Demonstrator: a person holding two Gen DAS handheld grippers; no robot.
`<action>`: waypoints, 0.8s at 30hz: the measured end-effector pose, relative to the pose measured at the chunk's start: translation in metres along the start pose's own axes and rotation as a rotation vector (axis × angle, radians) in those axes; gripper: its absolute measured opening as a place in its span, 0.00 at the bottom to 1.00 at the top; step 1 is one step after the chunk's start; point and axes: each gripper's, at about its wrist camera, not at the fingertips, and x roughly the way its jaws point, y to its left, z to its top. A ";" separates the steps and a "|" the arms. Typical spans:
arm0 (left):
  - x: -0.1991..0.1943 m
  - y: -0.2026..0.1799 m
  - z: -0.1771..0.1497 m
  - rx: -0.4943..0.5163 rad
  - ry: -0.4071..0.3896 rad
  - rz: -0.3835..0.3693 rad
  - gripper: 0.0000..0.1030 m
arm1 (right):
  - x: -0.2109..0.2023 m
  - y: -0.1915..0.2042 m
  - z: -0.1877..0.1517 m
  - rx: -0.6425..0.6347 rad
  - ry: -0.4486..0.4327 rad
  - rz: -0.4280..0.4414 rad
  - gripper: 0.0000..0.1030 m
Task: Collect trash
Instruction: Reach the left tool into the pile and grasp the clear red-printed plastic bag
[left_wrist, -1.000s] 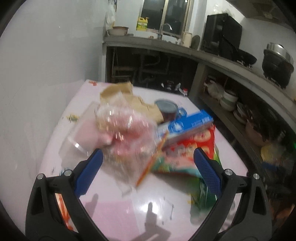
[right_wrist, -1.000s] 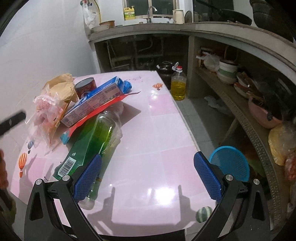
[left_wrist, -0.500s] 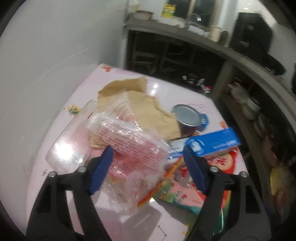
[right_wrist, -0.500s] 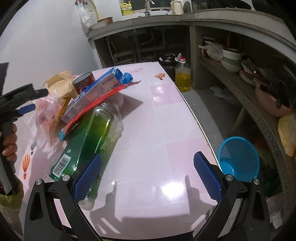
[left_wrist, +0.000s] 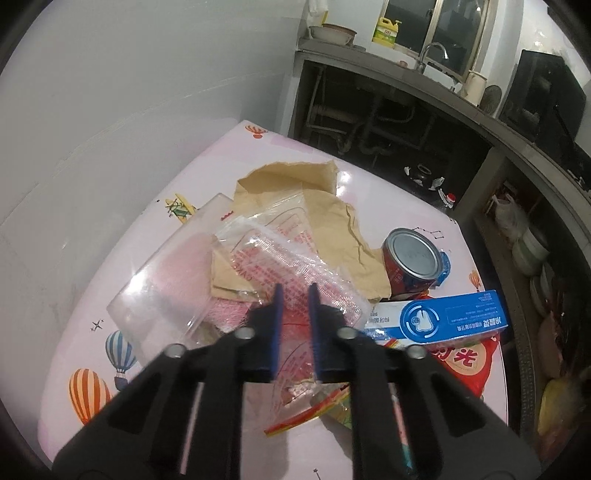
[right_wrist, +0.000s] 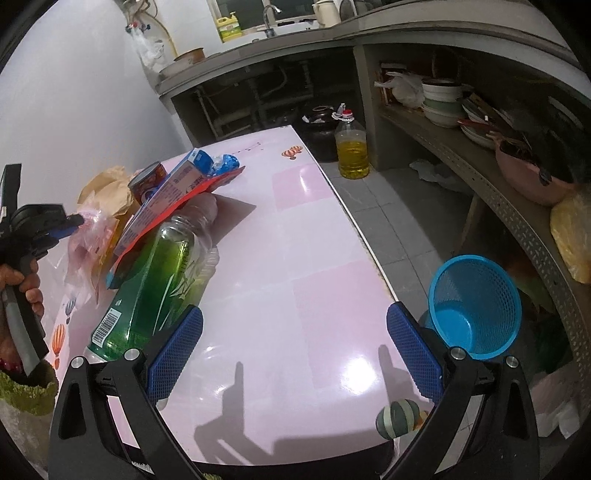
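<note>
A heap of trash lies on the pink table (right_wrist: 295, 266). My left gripper (left_wrist: 294, 291) is shut on a clear plastic bag with red print (left_wrist: 295, 266), on top of torn brown paper (left_wrist: 295, 184). It also shows in the right wrist view (right_wrist: 75, 221), holding the bag (right_wrist: 92, 236). Beside it lie a red tin can (left_wrist: 413, 266), a blue toothpaste box (left_wrist: 454, 321), a red snack packet (left_wrist: 469, 362) and a clear plastic tray (left_wrist: 166, 291). My right gripper (right_wrist: 291, 350) is open and empty above the table's front, next to a green plastic bottle (right_wrist: 159, 273).
A blue mesh waste basket (right_wrist: 476, 306) stands on the floor right of the table. An oil bottle (right_wrist: 352, 147) stands on the floor beyond it. Shelves with bowls (right_wrist: 443, 103) run along the right. A white wall (left_wrist: 110, 110) borders the table's left.
My left gripper moved in over the heap and closed its jaws on the clear plastic bag. My right gripper stayed open and shifted slightly, bringing the blue basket more into view.
</note>
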 end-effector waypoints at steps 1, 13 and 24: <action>-0.005 0.002 -0.002 -0.007 -0.012 -0.010 0.03 | -0.001 -0.001 0.000 0.002 0.000 0.001 0.94; -0.018 0.029 -0.001 -0.244 0.016 -0.121 0.78 | -0.010 0.009 -0.002 -0.020 -0.019 0.010 0.94; 0.016 0.011 0.003 -0.269 0.044 0.009 0.60 | -0.014 0.006 -0.007 -0.006 -0.016 0.020 0.94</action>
